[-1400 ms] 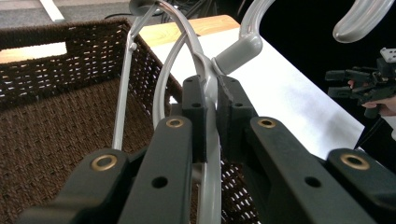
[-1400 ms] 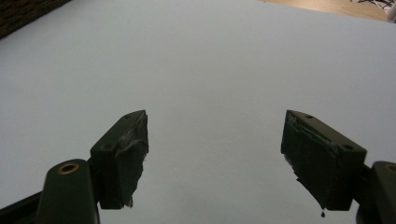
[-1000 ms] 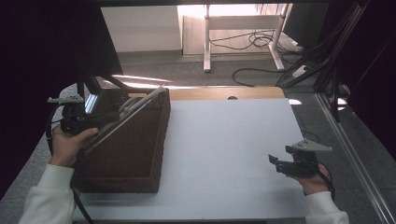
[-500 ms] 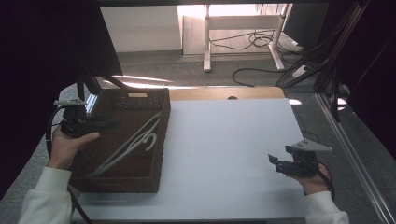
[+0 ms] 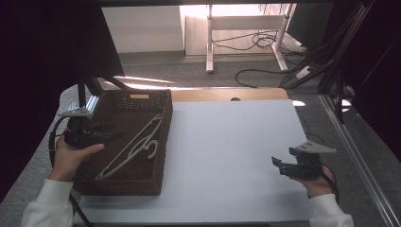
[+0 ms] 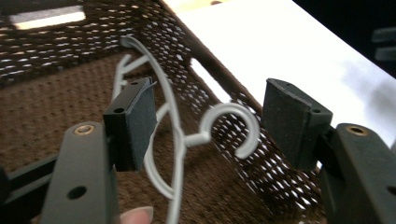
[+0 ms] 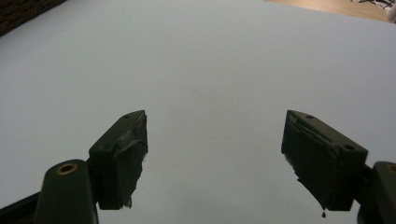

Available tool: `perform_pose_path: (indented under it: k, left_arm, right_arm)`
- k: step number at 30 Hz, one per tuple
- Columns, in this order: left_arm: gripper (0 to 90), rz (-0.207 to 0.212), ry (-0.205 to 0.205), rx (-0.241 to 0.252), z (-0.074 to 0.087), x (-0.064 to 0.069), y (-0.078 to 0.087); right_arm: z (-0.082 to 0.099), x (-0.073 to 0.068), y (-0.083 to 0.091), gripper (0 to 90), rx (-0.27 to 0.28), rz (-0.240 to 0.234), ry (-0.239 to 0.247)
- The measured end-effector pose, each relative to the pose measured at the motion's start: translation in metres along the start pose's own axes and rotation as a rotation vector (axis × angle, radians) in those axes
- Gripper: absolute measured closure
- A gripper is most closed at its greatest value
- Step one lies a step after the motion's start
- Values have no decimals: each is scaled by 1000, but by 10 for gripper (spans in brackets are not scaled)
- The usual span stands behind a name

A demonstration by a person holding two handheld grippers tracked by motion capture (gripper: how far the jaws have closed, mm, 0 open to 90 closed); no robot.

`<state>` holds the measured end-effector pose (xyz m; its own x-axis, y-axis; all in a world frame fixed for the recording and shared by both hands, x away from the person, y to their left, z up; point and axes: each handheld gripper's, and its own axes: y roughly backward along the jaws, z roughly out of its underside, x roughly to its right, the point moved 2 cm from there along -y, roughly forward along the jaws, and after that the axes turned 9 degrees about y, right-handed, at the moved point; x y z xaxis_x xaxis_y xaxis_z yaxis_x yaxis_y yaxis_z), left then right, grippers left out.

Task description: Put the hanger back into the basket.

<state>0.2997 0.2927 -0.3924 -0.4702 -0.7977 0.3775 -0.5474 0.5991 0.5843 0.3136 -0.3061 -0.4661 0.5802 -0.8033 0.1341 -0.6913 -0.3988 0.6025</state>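
A white clothes hanger (image 5: 137, 144) lies slanted inside the brown woven basket (image 5: 163, 142) at the left of the white table. My left gripper (image 5: 113, 130) hovers over the basket's left side; its jaws have just been opening and stand wide. In the left gripper view the left gripper (image 6: 210, 121) looks down at the hanger (image 6: 231, 112), whose hook lies past the pads, untouched, on the basket (image 6: 56, 102) floor. My right gripper (image 5: 276, 163) is held low at the table's right side. Nothing is between the right gripper's (image 7: 215, 154) open jaws.
The white table top (image 5: 227, 142) stretches between the basket and the right hand, with a wooden strip (image 5: 227, 94) along its far edge. Beyond it, cables (image 5: 265, 42) and desk legs (image 5: 209, 38) stand on the floor. Dark frames rise at both sides.
A second ago the left gripper held the hanger tilted up over the basket. The hanger now lies in the basket, released, and the gripper has drawn back a little. The right hand stayed still.
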Motion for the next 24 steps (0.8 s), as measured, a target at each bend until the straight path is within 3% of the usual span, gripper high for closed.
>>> perform_pose_path:
  k: [13,19,24]
  left_arm:
    - [340,46,-50,24,32,39,-22]
    - [339,40,-54,48,42,50,-29]
    - [340,45,-60,31,47,56,-34]
  right_arm:
    - [-3,-5,0,227,13,-26,20]
    - [-3,-6,0,226,12,-37,23]
    - [-4,-7,0,225,13,-40,31]
